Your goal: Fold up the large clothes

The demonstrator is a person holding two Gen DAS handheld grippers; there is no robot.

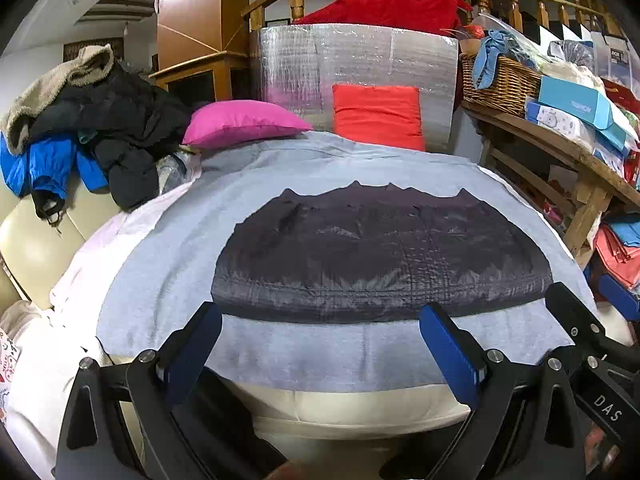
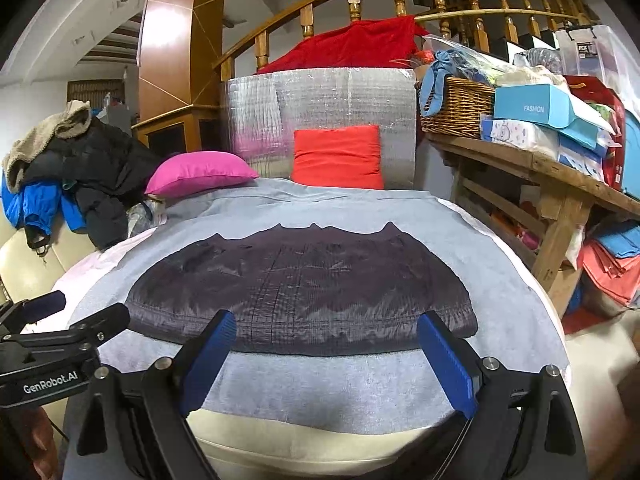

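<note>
A large grey T-shirt (image 1: 168,248) with a big dark print (image 1: 380,252) lies spread flat on a cream sofa seat; it also shows in the right wrist view (image 2: 500,280). My left gripper (image 1: 320,340) is open and empty, just above the shirt's near hem. My right gripper (image 2: 326,344) is open and empty over the near hem too. In the left wrist view the right gripper (image 1: 592,320) shows at the right edge. In the right wrist view the left gripper (image 2: 60,320) shows at the left edge.
A pink cushion (image 1: 244,124) and an orange cushion (image 1: 378,116) sit behind the shirt, before a silver foil panel (image 1: 360,56). A pile of dark and blue jackets (image 1: 92,132) lies on the left. A wooden table (image 2: 540,184) with basket and boxes stands right.
</note>
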